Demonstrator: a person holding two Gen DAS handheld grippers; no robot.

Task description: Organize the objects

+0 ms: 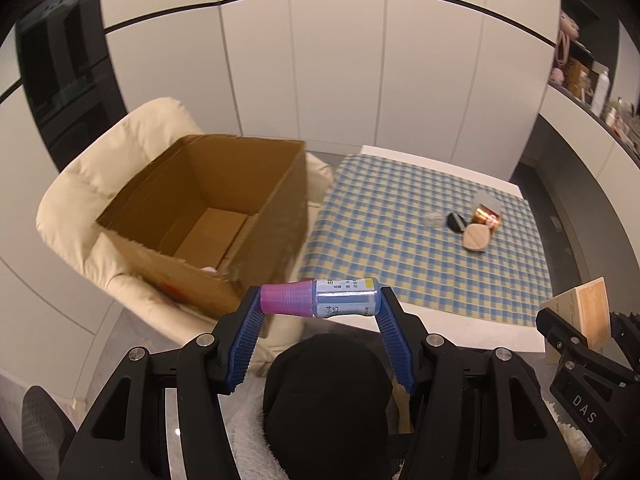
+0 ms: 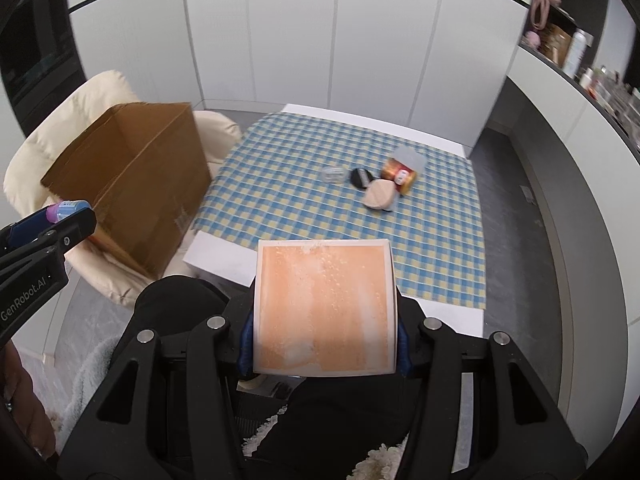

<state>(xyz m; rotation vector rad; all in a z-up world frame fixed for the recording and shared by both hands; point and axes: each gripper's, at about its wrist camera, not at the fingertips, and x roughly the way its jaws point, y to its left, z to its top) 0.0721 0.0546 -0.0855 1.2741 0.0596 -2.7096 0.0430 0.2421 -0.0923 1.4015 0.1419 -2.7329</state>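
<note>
My left gripper (image 1: 320, 300) is shut on a small bottle (image 1: 320, 298) with a pink cap and a blue label, held sideways just right of the open cardboard box (image 1: 208, 216) on the cream armchair (image 1: 92, 184). The bottle and left gripper also show in the right wrist view (image 2: 66, 210). My right gripper (image 2: 325, 316) is shut on a flat orange box (image 2: 325, 308) above the near table edge; it also shows in the left wrist view (image 1: 588, 316). On the checked cloth (image 2: 320, 216) lie a clear jar (image 2: 334, 175), a black compact (image 2: 361, 178), a beige puff (image 2: 378, 196) and an orange pack (image 2: 400, 174).
The white table (image 2: 224, 256) stands against white cupboards. A shelf with bottles and bags (image 2: 568, 48) runs along the right wall. A dark-clothed knee (image 1: 324, 396) and a white fluffy rug (image 2: 380, 456) lie below the grippers.
</note>
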